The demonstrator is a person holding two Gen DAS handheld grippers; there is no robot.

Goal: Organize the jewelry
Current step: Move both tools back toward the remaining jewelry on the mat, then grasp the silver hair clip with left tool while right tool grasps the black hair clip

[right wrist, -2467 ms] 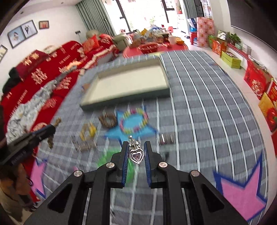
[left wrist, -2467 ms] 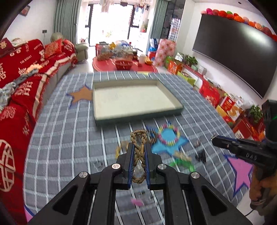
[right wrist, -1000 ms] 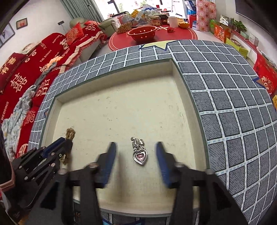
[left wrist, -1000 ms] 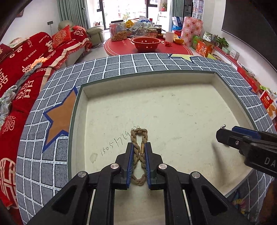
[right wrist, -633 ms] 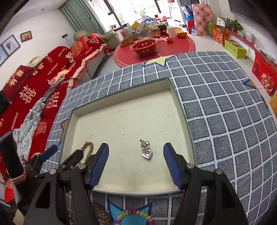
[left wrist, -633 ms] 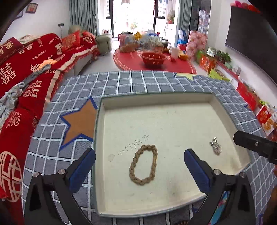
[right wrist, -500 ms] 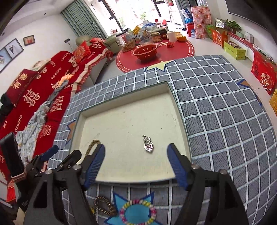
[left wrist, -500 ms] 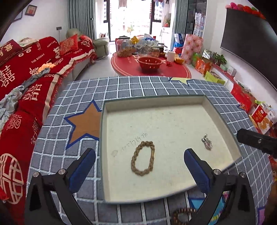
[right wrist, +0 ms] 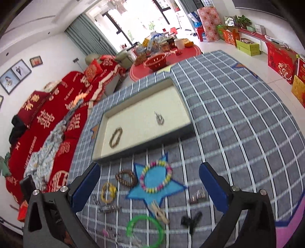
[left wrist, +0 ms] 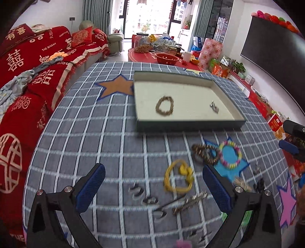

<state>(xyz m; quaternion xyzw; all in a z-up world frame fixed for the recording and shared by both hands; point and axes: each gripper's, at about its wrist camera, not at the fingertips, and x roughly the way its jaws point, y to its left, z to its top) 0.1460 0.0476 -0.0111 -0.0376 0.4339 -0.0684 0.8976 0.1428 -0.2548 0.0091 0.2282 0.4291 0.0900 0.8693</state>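
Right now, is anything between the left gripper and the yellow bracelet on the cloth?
Nothing visible. The yellow bracelet lies bare on the checked cloth just ahead of the open left gripper; two small rings and a hair clip sit nearer, off to the sides.

Daylight floods through a tall glass door [left wrist: 150, 21] flanked by grey-green curtains [left wrist: 93, 17]. A sofa [left wrist: 34, 63] draped in red covers runs along the white wall. A red round rug [left wrist: 162, 57] carries a red bowl [left wrist: 166, 58]. A dark television [left wrist: 274, 47] hangs opposite.
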